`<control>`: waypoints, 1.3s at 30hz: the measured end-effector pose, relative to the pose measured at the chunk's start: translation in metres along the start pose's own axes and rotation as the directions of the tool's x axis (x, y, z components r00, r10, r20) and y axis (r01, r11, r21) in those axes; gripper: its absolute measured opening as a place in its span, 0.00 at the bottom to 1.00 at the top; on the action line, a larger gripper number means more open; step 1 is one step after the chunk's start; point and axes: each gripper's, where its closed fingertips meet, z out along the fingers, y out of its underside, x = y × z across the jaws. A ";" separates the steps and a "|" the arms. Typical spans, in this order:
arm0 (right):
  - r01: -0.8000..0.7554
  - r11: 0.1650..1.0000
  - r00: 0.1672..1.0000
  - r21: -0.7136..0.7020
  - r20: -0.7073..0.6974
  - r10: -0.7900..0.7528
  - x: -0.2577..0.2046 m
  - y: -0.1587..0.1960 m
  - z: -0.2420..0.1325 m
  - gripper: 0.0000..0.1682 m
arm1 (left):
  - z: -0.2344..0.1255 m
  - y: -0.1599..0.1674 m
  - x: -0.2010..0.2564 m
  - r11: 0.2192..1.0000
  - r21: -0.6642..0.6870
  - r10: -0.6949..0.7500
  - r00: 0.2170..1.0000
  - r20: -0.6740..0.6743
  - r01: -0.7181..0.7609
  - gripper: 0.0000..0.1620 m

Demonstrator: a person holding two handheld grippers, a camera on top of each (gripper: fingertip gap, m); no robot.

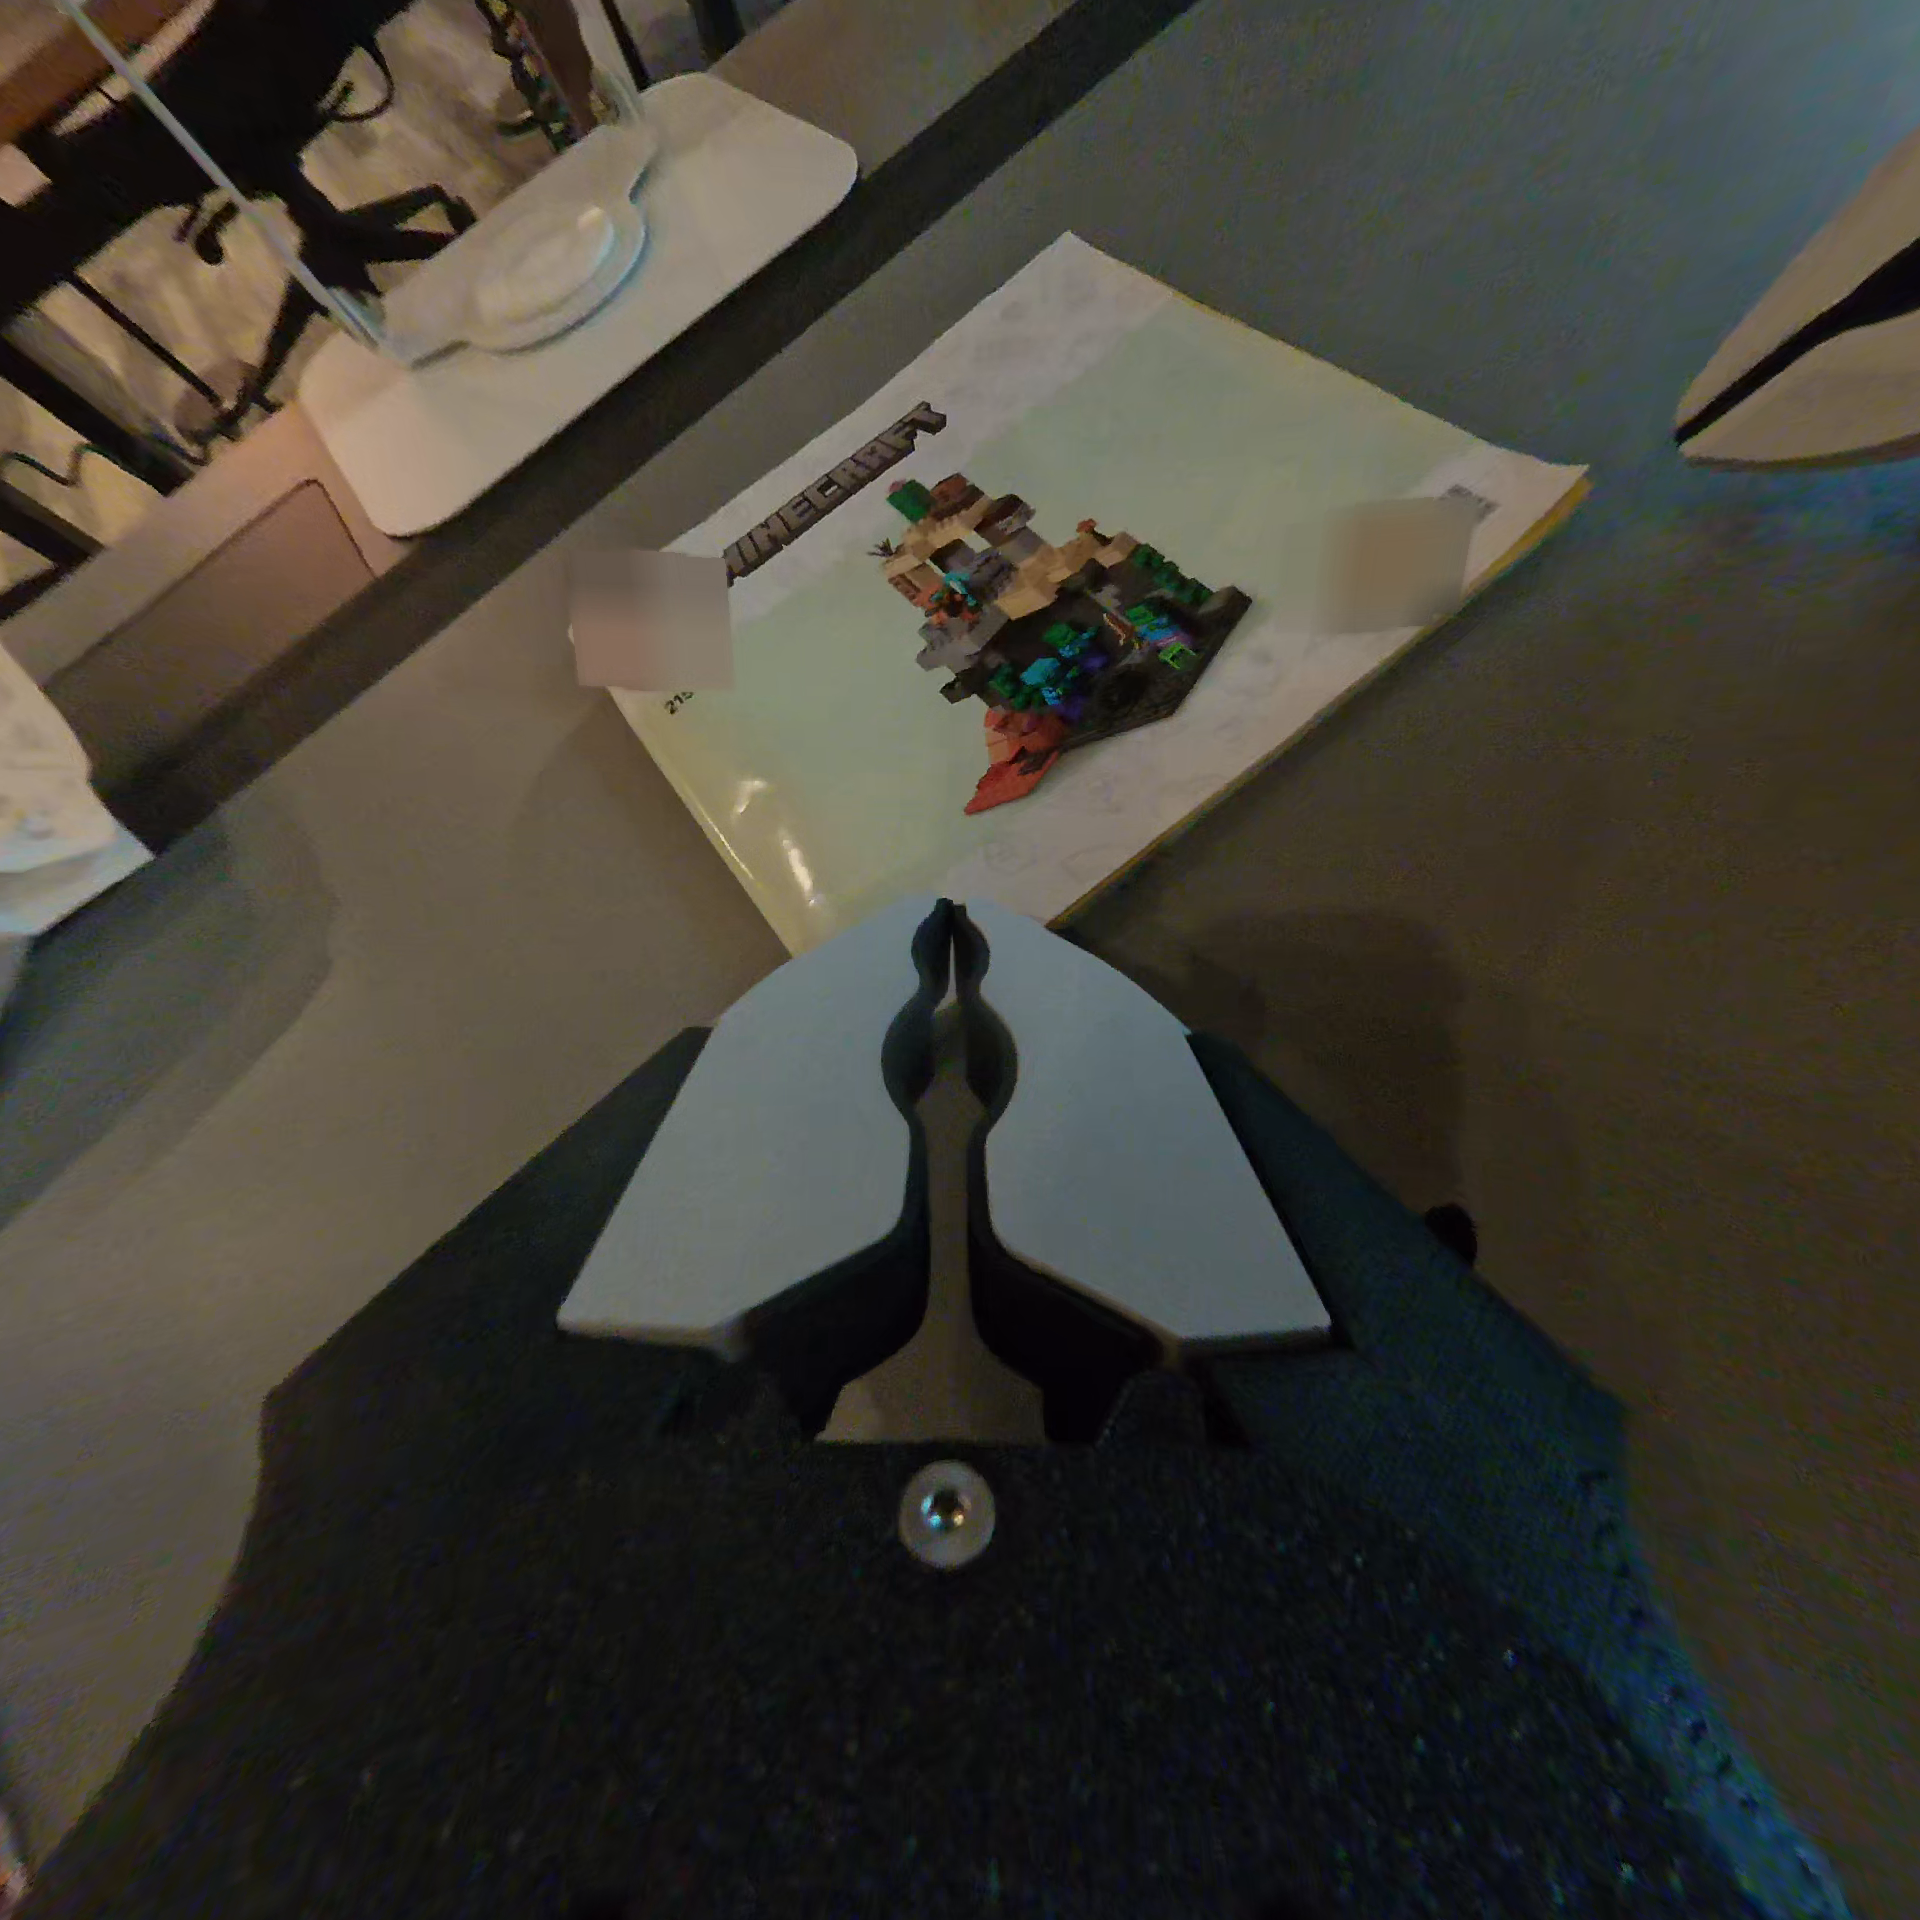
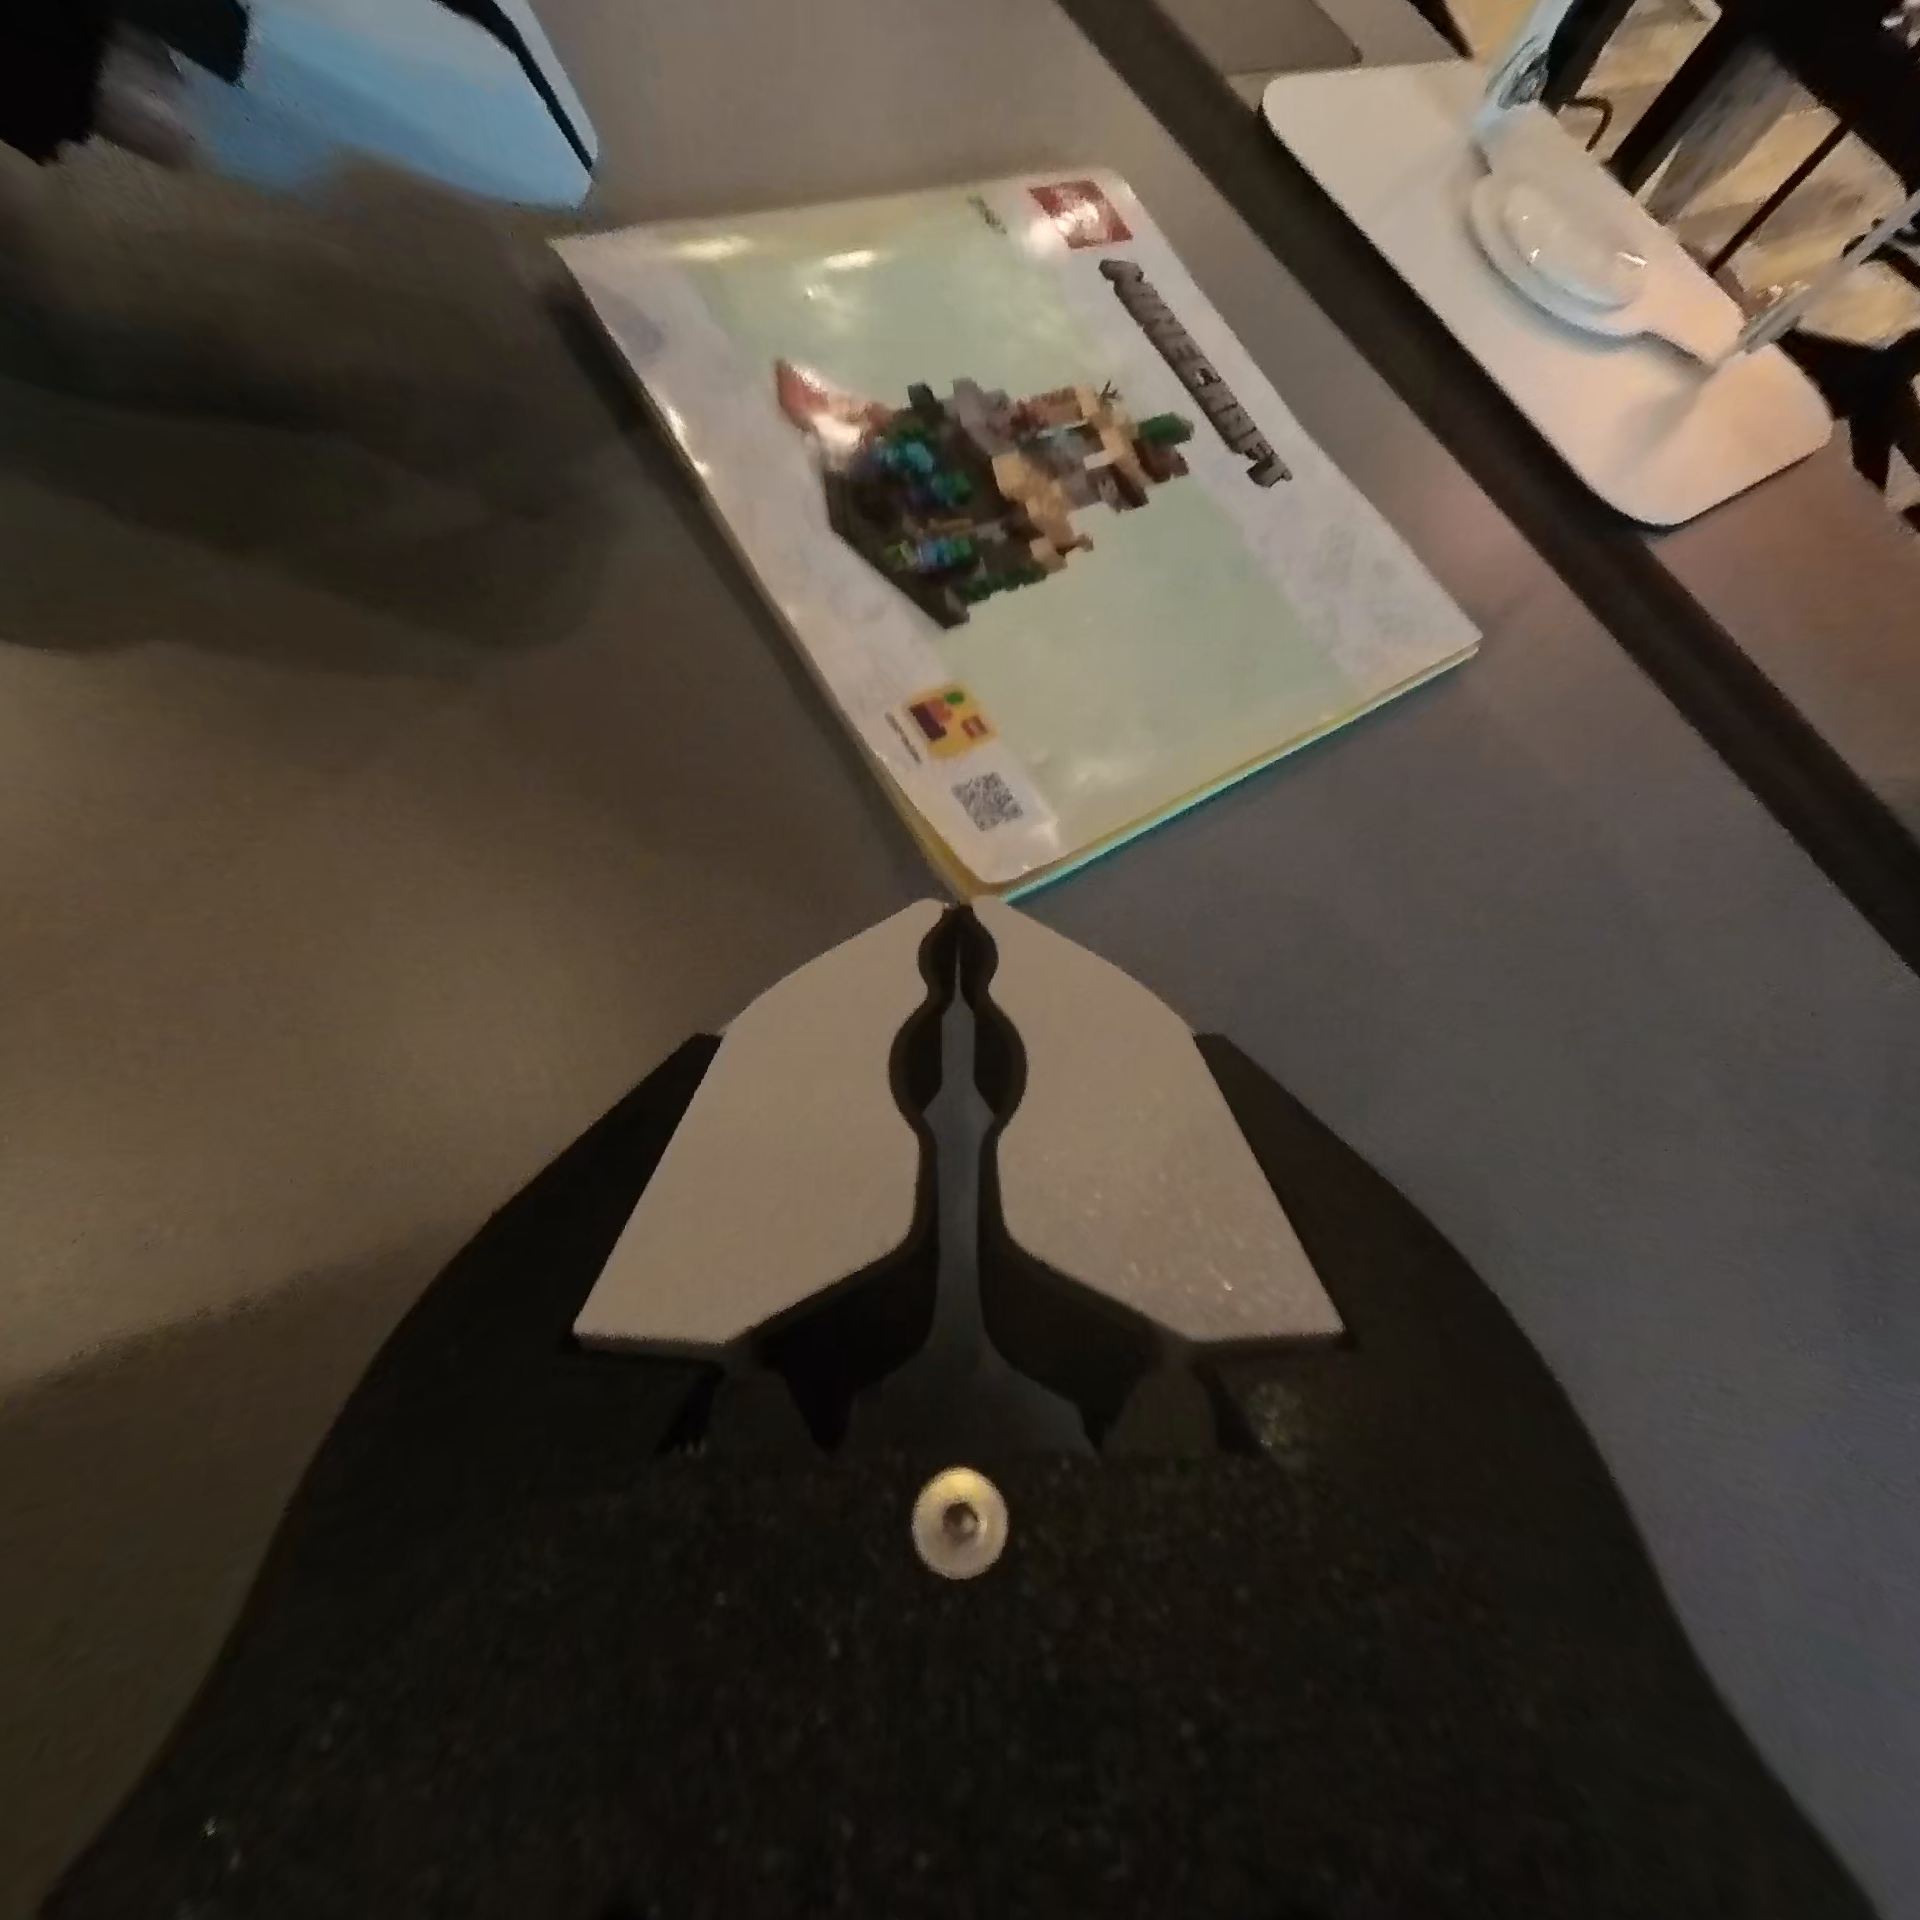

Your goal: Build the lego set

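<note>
The left gripper (image 1: pixel 951 914) is seen with its two grey fingers (image 1: pixel 810 1143) pressed together at the tips, nothing being held between them; it is poised over the near corner of the instruction booklet (image 1: pixel 1143 582), though contact with the paper cannot be judged. The right gripper (image 2: pixel 958 914) is likewise closed tip to tip and empty, and is placed just beside the opposite near corner of the same booklet (image 2: pixel 1091 582), above the grey tabletop (image 2: pixel 416 935). The booklet is laid flat on the table, closed, its pale green cover facing up with a picture of a blocky, multicoloured brick model printed on it. In the left wrist view the other gripper is glimpsed at the upper right edge, well apart from the booklet; in the right wrist view a blurred gripper is glimpsed at the upper left corner. Beyond a dark gap between table sections, a white rounded tray (image 1: pixel 582 343) is set, and a clear glass vessel (image 1: pixel 540 249) is stood on it; the same tray (image 2: pixel 1538 343) is seen at the upper right of the right wrist view. No loose bricks are visible in either view. Dark chair legs are made out in the background.
</note>
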 end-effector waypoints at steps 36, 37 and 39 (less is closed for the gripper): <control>0.471 0.882 0.856 0.010 0.233 -0.460 0.027 -0.057 0.010 0.00 | 0.002 0.000 0.005 0.997 0.055 0.062 0.997 -0.050 -0.059 0.06; 0.485 0.874 0.852 0.019 0.217 -0.477 0.028 -0.066 0.008 0.00 | 0.001 -0.003 0.005 0.996 0.066 0.066 0.996 -0.053 -0.062 0.07; 0.511 0.859 0.840 0.039 0.191 -0.509 0.029 -0.085 0.007 0.00 | -0.002 -0.011 0.004 0.993 0.092 0.075 0.996 -0.045 -0.070 0.12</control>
